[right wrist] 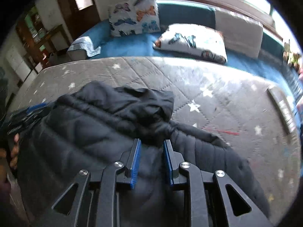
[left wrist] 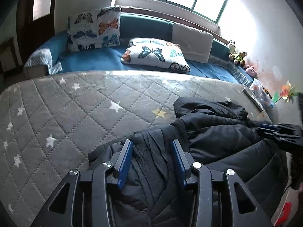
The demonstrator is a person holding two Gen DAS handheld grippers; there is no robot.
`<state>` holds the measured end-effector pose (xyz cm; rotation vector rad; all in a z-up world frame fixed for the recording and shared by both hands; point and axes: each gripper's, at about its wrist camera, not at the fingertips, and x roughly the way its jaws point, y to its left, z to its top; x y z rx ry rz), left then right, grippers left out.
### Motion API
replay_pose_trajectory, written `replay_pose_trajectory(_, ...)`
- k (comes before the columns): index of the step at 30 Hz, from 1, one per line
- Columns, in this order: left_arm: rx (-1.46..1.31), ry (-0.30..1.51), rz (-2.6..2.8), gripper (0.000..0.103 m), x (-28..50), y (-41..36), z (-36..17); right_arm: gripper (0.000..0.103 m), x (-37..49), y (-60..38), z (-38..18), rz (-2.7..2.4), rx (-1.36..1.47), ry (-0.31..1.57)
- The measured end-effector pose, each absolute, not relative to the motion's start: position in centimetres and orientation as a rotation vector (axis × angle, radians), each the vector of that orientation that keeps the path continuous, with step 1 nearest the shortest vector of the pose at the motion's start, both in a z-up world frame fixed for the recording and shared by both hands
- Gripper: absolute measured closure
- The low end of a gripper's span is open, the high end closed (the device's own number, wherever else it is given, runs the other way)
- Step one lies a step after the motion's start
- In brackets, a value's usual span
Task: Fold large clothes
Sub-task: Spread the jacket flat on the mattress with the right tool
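The right wrist view is smeared with blur, so the far toys and the red streak on the quilt cannot be made out; the near end of the black padded jacket (left wrist: 217, 132) is cut off under both rigs, and its dark folds hide where sleeve ends and body begins; the jacket lies on the grey star-quilted mattress (left wrist: 75, 113), bunched toward its near right part in the left wrist view; the left claw (left wrist: 152, 147) points steeply down over a ribbed knit part of the jacket, blue pads apart with the fabric bulging between them, though whether they pinch it I cannot tell; the right claw (right wrist: 151, 147) also tilts steeply down, its pads set closer with dark jacket cloth between them, and again a true pinch cannot be confirmed; fingers (right wrist: 15, 147) of the hand on the left rig show at that view's left edge; the mattress is bare to the left of the jacket and beyond it, up to the blue sofa (left wrist: 90, 60) with two butterfly cushions (left wrist: 94, 28); a flat grey object (left wrist: 253, 98) lies near the mattress's right edge
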<state>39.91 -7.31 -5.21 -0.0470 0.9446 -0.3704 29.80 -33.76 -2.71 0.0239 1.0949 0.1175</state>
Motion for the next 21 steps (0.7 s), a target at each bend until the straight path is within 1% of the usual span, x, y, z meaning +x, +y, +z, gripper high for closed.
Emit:
replay_pose_trajectory(3,-0.002,0.916,-0.359,0.057,38.0,-7.4,-3.1,0.075,26.9,-32.1,-0.5,0.195,0.01,1.071)
replay_pose_trajectory(5,-0.023,0.883,-0.393,0.057,35.9,-7.1,-1.4,0.075,24.5,-30.6,0.7,0.259,-0.003,1.052)
replay_pose_trajectory(8,-0.021,0.854,-0.463,0.057,31.7,-7.4,0.7,0.074,22.1,-28.8,1.1,0.328,-0.025,1.06)
replay_pose_trajectory(10,-0.001,0.844,-0.503,0.057,29.1,-8.1,1.4,0.071,21.3,-27.5,0.8,0.358,-0.038,1.076)
replay_pose_trajectory(13,0.02,0.856,-0.552,0.057,25.9,-8.9,0.8,0.065,20.2,-25.9,-0.5,0.373,-0.066,1.104)
replay_pose_trajectory(15,0.029,0.9,-0.556,0.057,25.0,-9.3,-0.7,0.062,20.1,-25.3,-1.1,0.353,-0.103,1.097)
replay_pose_trajectory(18,-0.011,0.954,-0.555,0.057,25.2,-8.9,-3.1,0.061,20.5,-25.0,-2.1,0.33,-0.097,1.122)
replay_pose_trajectory(21,-0.089,0.99,-0.565,0.057,25.7,-8.3,-4.3,0.06,20.9,-24.9,-3.6,0.327,-0.094,1.15)
